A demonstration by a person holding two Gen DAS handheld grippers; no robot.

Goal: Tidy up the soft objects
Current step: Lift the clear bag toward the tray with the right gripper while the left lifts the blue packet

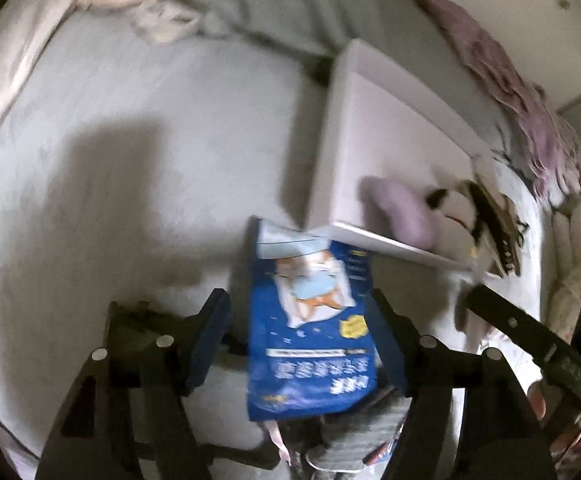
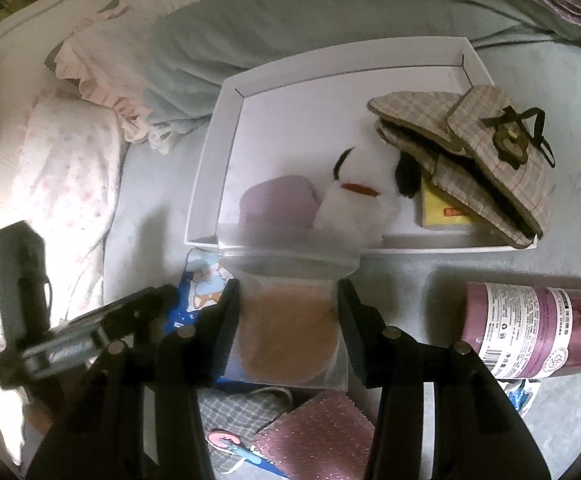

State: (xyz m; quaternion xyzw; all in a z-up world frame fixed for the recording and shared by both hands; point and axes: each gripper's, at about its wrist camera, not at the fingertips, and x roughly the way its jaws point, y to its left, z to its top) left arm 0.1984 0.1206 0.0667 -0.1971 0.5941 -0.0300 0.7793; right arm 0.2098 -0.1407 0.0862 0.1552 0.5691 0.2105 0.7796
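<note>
— Two grippers: what's the left gripper point(image 1: 302, 336) doing?
— Mine's spread, blue pouch point(image 1: 310, 332) loose between its fingers, beside the white tray point(image 1: 354, 148).
— And the right gripper point(image 2: 288, 332)?
— Pinching a frosted zip bag point(image 2: 290, 304) at the tray's point(image 2: 226, 152) edge.

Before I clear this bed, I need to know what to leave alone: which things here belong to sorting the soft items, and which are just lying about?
Part of the job:
white box
plaid slippers
white plush toy
purple soft item
frosted pouch in right gripper
blue packet between left gripper's open jaws

Lying about:
pink bottle
floral pillow
</note>
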